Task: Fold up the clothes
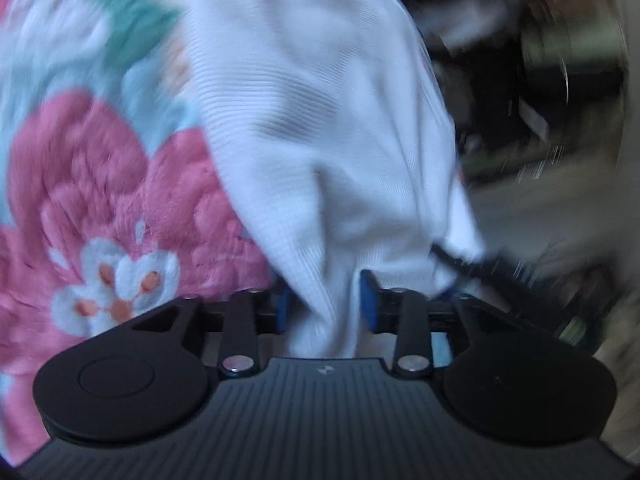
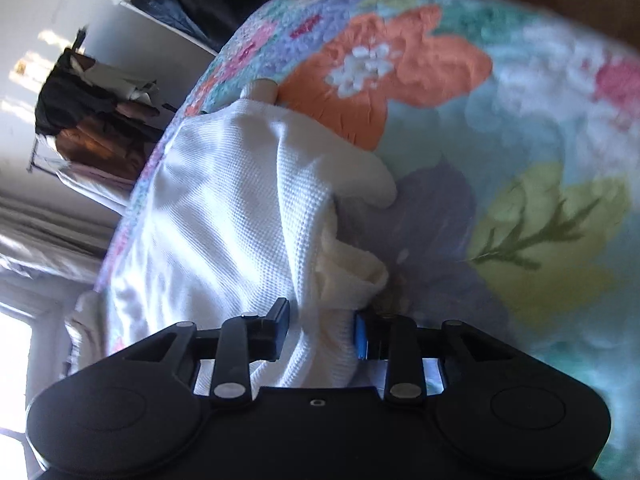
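A white waffle-knit garment (image 1: 320,128) lies bunched on a fluffy flowered blanket (image 1: 92,184). In the left wrist view a fold of it hangs down between the blue pads (image 1: 367,300) of my left gripper (image 1: 325,304), whose jaws stand apart and loose around the cloth. In the right wrist view the same garment (image 2: 224,208) spreads along the blanket's (image 2: 500,128) left edge. A bunched fold sits between the fingers of my right gripper (image 2: 320,332), which stands open around it. A cream inner layer (image 2: 352,276) shows beside the fold.
Beyond the bed's edge, dark blurred clutter (image 1: 532,80) fills the left wrist view's right side. In the right wrist view, a rack with dark and brown clothes (image 2: 92,120) stands at the left by a pale wall, with a bright window (image 2: 12,360) low on the left.
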Demonstrator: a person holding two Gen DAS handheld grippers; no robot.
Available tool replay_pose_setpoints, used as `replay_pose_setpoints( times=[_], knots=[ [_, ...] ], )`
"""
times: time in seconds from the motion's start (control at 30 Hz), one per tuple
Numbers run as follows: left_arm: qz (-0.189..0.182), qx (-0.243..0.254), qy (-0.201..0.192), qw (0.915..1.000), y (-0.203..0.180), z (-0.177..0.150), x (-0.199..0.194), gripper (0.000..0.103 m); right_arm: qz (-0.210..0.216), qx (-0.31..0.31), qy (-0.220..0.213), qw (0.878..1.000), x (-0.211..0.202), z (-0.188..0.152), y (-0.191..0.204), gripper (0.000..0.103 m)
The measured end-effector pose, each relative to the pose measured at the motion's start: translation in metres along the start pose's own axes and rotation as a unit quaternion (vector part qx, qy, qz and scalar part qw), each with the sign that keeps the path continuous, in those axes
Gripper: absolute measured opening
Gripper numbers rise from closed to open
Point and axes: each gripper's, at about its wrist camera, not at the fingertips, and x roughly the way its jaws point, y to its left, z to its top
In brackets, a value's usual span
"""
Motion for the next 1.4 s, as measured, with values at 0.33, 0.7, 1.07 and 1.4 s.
replay_pose_setpoints(
  times=[0.33, 0.7, 1.07, 1.4],
  knots=[
    [0.103, 0.198, -0.102, 0.9694, -0.068, -0.037, -0.019, 0.011, 0.014, -0.076, -0.042, 0.996, -0.019, -0.012, 0.026, 0.011],
    [0.089, 0.220, -0.117, 0.9643, -0.089, -0.034, -0.072, 0.010, 0.029, -0.131, -0.111, 0.985, -0.060, -0.036, 0.061, 0.010],
    [0.083, 0.286, -0.082, 0.9510, -0.113, -0.034, -0.114, 0.009, 0.065, -0.136, -0.142, 0.978, -0.096, -0.064, 0.067, 0.009],
    [0.050, 0.294, -0.046, 0.9534, -0.116, -0.082, -0.171, 0.009, 0.064, -0.140, -0.163, 0.974, -0.160, -0.114, 0.079, 0.009]
  ],
)
